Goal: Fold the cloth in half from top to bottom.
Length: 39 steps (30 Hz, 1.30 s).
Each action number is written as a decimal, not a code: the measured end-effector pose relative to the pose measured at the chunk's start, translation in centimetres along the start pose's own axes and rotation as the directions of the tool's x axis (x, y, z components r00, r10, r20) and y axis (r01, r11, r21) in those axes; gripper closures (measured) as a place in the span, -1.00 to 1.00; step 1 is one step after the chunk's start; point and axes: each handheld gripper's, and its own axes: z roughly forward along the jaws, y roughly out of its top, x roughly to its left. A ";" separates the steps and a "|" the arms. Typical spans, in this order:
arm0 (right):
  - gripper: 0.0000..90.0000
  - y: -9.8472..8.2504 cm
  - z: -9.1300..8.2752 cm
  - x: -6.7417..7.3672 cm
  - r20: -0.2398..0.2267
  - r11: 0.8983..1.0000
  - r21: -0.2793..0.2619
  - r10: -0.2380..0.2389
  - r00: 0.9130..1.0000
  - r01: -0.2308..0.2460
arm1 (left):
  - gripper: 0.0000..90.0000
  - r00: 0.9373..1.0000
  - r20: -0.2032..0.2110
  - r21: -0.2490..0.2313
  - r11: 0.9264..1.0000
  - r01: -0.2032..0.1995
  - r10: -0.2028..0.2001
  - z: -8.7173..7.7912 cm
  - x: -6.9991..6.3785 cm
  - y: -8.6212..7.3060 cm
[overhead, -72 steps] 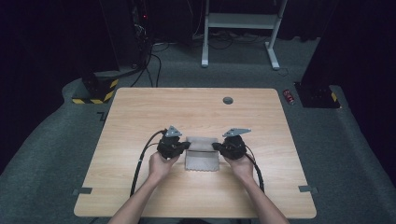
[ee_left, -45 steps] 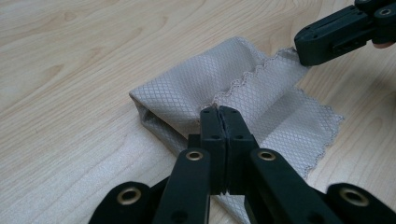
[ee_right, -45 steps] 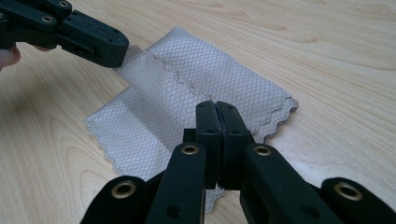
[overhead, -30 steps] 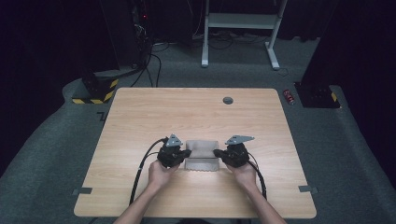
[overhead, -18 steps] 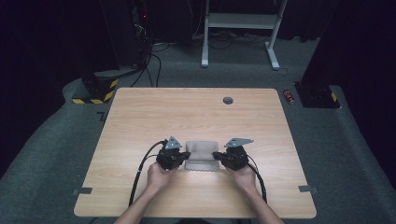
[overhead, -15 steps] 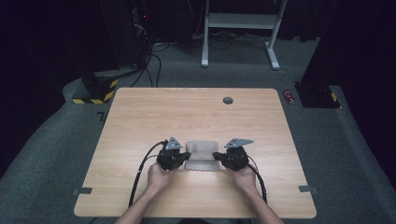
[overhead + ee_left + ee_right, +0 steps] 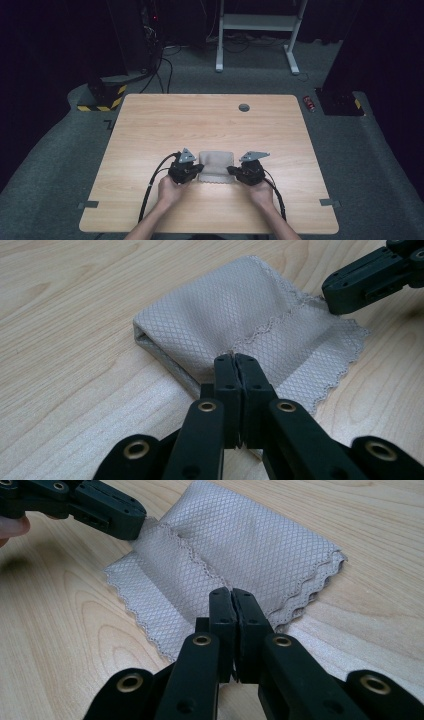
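Note:
A folded grey cloth with scalloped edges lies on the wooden table near its front. My left gripper is at the cloth's left near corner and my right gripper at its right near corner. In the left gripper view the cloth shows an upper layer folded toward the near edge, and the left gripper is shut on that layer's scalloped edge. The right gripper pinches the far corner there. In the right gripper view the right gripper is shut on the cloth, and the left gripper nips the opposite corner.
A round grommet sits in the table's far middle. On the floor beyond are a yellow-and-black striped base, a red can and a white desk frame. Tape strips mark the floor by the near corners.
Both grippers have drawn a little toward the table's near edge, bringing the cloth's upper layer with them. Over the last half second hardly anything has moved.

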 end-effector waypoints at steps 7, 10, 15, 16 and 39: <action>0.67 -0.1 -0.5 -0.3 -0.021 1.000 -0.007 0.027 0.999 -0.027 | 0.72 0.999 0.024 -0.029 0.999 0.043 -0.043 -0.8 0.3 0.1; 0.62 0.2 -1.0 -0.4 -0.026 0.998 -0.032 0.046 0.999 -0.046 | 0.60 0.997 0.026 -0.052 0.996 0.069 -0.068 -1.4 0.6 0.5; 0.70 1.0 -0.8 -0.5 -0.001 0.997 -0.046 0.059 0.998 -0.059 | 0.49 0.998 0.001 -0.067 0.995 0.068 -0.068 -1.4 0.7 1.5; 0.71 1.1 -0.7 -0.5 0.006 0.997 -0.045 0.058 0.998 -0.058 | 0.47 0.997 0.000 -0.072 0.995 0.075 -0.075 -1.2 0.7 1.7; 0.37 -1.1 0.5 1.7 0.116 0.997 0.047 -0.064 0.991 0.059 | 0.28 0.996 -0.077 0.101 0.994 -0.046 0.054 -0.6 -1.6 -1.2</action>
